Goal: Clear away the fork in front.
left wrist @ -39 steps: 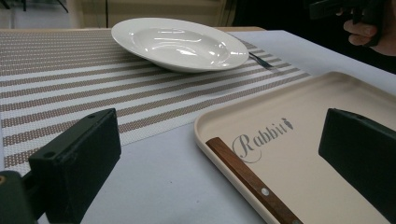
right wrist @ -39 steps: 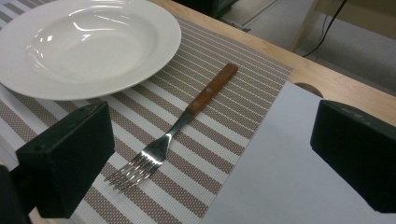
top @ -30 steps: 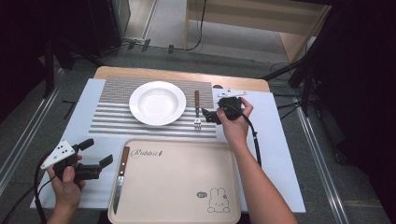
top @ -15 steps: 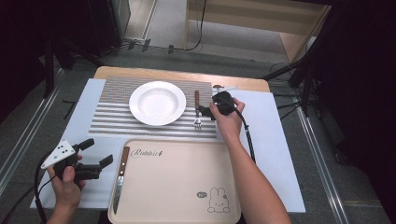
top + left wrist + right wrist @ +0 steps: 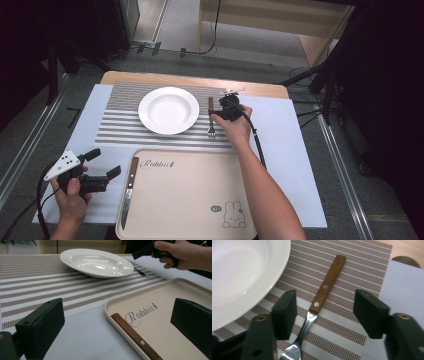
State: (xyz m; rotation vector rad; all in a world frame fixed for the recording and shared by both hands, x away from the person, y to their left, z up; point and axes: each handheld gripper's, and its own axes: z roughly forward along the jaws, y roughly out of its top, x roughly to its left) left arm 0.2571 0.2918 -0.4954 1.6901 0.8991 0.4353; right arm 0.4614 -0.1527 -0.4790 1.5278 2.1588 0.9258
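1. High view: the fork (image 5: 211, 118) lies on the striped placemat (image 5: 125, 131), just right of the white plate (image 5: 168, 110). The right hand-held gripper (image 5: 216, 116) hangs over the fork.
2. Left gripper view: the left hand-held gripper (image 5: 117, 322) has its jaws apart, empty, near the plate, above the knife (image 5: 136, 337) on the tray (image 5: 180, 287).
3. Right gripper view: the jaws, just closing, straddle the fork's neck without touching.

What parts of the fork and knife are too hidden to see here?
- Fork tines: cut off by the bottom edge in the right gripper view; in the high view they are too small to count.
- Knife: blade cut off by the bottom edge in the left gripper view.
- Right gripper in the high view: the hand covers its jaws.
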